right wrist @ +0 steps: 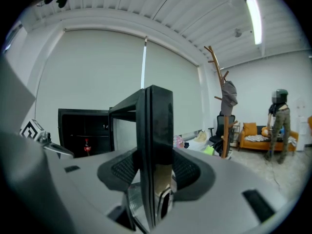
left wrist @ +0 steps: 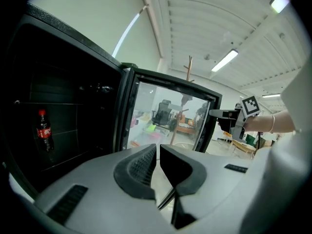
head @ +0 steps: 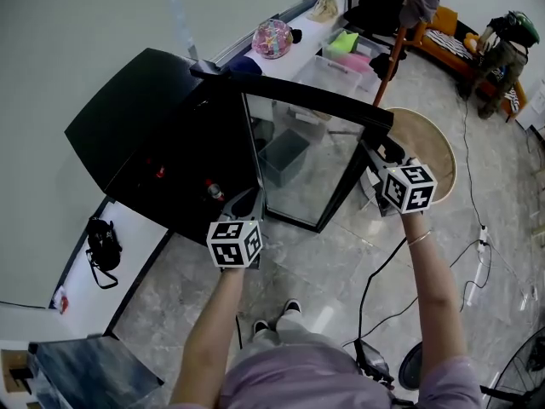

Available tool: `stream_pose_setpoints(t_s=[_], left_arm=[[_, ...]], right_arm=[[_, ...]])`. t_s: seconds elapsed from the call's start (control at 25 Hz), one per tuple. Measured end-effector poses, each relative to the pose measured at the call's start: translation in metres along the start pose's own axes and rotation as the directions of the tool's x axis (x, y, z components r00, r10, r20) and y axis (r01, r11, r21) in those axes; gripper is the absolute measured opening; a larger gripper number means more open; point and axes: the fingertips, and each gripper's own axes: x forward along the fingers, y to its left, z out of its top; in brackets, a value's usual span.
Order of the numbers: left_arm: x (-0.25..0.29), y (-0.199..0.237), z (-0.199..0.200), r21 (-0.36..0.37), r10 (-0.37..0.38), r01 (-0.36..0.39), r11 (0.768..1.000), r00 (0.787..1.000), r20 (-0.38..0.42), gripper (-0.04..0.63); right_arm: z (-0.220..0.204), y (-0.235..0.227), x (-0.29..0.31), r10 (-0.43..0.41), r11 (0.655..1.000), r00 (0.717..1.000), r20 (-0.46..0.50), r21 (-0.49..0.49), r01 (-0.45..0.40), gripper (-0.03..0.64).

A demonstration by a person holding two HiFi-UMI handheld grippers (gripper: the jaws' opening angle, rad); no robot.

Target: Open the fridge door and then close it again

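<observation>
A black fridge stands with its glass door swung wide open toward me. My right gripper is shut on the door's free edge, and the dark frame fills the space between its pads in the right gripper view. My left gripper hovers in front of the fridge's open cabinet, near the hinge side of the door. Its jaws are shut with nothing between them. A cola bottle stands on a shelf inside the dark cabinet.
A wooden coat stand and a round wooden table sit just behind the door. Plastic bins line the back wall. Cables trail over the floor at the right. A black bag lies left. A person stands far right.
</observation>
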Motion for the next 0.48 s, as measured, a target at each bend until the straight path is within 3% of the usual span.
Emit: stream_pose_setpoints(t_s=[0.48], left_arm=[[0.01,0.008,0.003,-0.006,0.038,-0.038,0.999,0.999,0.005,0.021]], right_arm=[[0.005,-0.023,0.022,0.005,1.0,1.0,0.029,0.007,-0.005,0.215]])
